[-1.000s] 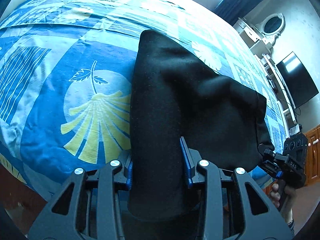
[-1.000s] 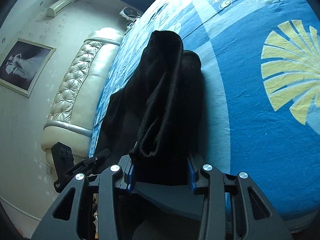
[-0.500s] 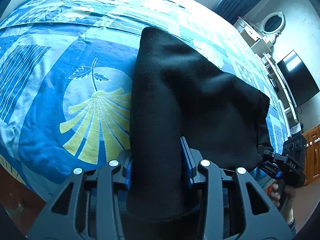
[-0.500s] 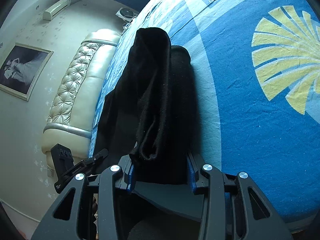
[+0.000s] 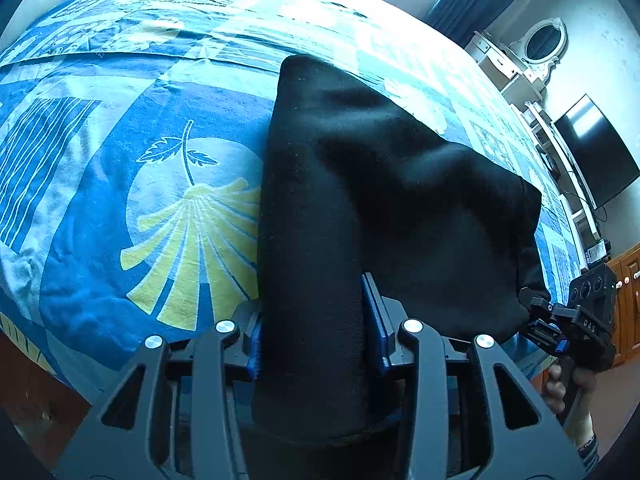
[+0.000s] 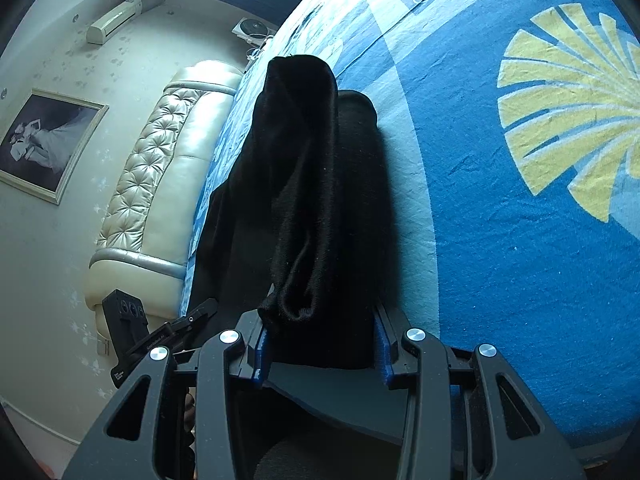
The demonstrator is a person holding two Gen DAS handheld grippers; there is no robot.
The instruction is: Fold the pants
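Letting go too soon could spoil the fold; the left gripper (image 5: 316,328) is opening around the pants (image 5: 360,200) on the bed (image 5: 120,208); the right gripper (image 6: 320,344) pinches another edge, which may drag.

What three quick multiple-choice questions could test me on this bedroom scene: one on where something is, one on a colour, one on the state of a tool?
1. Where do the pants lie?
A. on the bed
B. on the floor
C. on a chair

2. What colour are the pants?
A. red
B. black
C. white

3. What is between the fingers of the right gripper?
A. nothing
B. a pillow
C. a bunch of the pants' cloth

Answers:
1 A: the cloth rests on the blue patterned bedspread.
2 B: they look plain black in both views.
3 C: black cloth fills the gap between its blue pads.
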